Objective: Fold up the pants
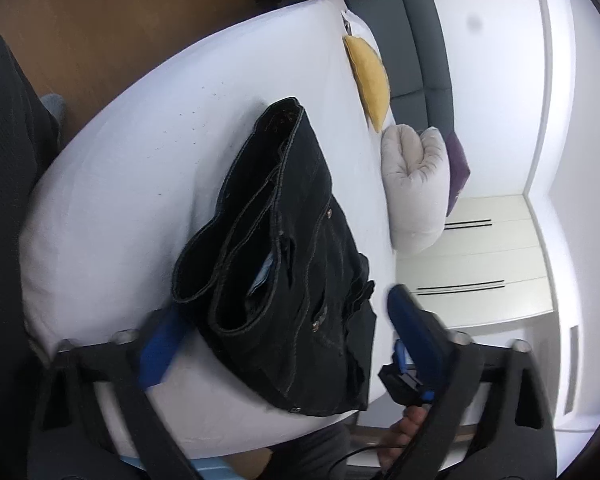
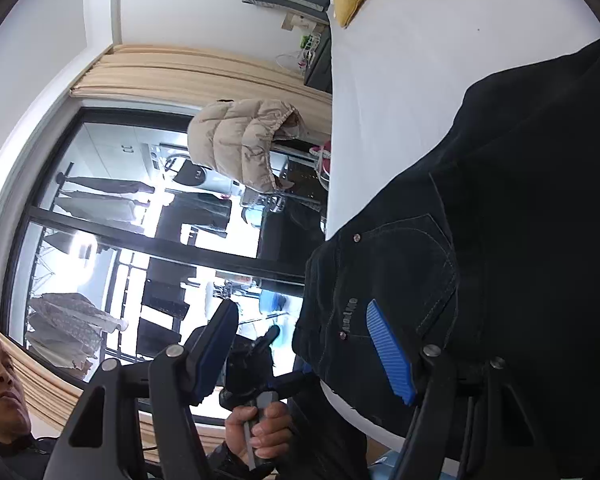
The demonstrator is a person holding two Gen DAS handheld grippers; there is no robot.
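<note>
Dark denim pants (image 1: 292, 248) lie folded in a bundle on a white bed (image 1: 140, 152), waist and hems toward me, one end near the bed's edge. My left gripper (image 1: 284, 332) is open, its blue fingers (image 1: 162, 344) on either side of the bundle's near end, not closed on it. In the right wrist view the pants (image 2: 480, 240) fill the right side. My right gripper (image 2: 304, 352) is open; one blue finger (image 2: 390, 354) lies over the denim by a pocket, the other hangs off the bed's edge.
A yellow cushion (image 1: 370, 80), a grey-white pillow (image 1: 416, 184) and a purple cushion (image 1: 458, 168) lie along the bed's far side. White drawers (image 1: 496, 256) stand beyond. The person's hand (image 2: 260, 428) holds the other gripper's handle. A window (image 2: 120, 240) and a beige jacket (image 2: 244, 140) are behind.
</note>
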